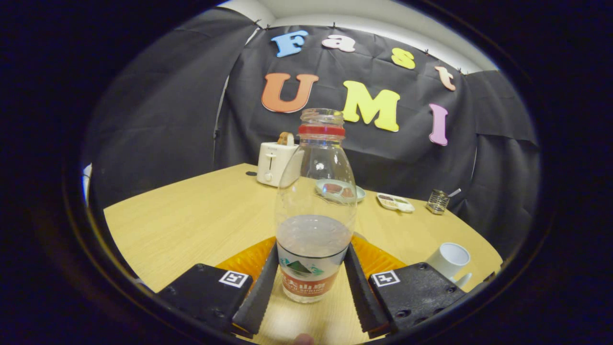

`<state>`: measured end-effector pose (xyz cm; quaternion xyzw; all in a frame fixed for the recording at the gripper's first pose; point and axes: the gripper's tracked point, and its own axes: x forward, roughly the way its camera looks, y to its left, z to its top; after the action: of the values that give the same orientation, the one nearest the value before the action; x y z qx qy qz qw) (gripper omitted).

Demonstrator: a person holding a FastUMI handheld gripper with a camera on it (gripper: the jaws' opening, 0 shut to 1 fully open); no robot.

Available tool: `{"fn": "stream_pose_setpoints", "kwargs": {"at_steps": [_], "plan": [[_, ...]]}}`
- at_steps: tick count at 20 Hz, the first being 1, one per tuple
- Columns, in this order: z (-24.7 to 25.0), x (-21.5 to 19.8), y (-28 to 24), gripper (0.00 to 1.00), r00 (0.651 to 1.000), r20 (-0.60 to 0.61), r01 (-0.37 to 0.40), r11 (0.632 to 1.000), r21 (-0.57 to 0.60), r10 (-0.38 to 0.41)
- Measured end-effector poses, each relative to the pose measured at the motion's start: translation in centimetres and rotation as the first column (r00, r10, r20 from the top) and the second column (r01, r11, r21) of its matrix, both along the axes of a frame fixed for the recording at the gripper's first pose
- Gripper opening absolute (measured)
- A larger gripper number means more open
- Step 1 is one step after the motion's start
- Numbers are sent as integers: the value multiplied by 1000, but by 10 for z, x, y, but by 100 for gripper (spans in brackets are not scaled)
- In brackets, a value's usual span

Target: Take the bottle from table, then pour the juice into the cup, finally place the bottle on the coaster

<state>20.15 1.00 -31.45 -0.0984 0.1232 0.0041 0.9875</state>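
Bottle (313, 211): uncapped, clear thin plastic, about a third full, so light, squashy, smooth-walled. Stands upright near centre, orange coaster (249, 258) under or just behind. Gripper (312, 282) fingers clamp its labelled lower body; sensible hold. White cup (449, 261) near right.

Your gripper (311, 282) has its fingers tight on either side of the bottle (313, 211), no slack there. Right of them the cup (450, 261) stands near. Left, the table (191, 225) lies open up to the toaster (275, 163); dishes (341, 190) crowd beyond the bottle.
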Motion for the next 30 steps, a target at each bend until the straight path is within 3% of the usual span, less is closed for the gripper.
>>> {"fn": "stream_pose_setpoints", "kwargs": {"at_steps": [8,11,19,23,27,30], "plan": [[60,-30,15,77,996,37,-87,978,189,82],[71,-41,20,77,995,35,-105,939,327,98],[88,-52,-20,77,998,57,-34,867,497,6],[89,-48,-28,76,998,57,-38,723,690,-2],[81,-47,-34,76,999,36,-15,590,807,-24],[82,-44,-34,76,999,43,-23,451,892,-34]]}}
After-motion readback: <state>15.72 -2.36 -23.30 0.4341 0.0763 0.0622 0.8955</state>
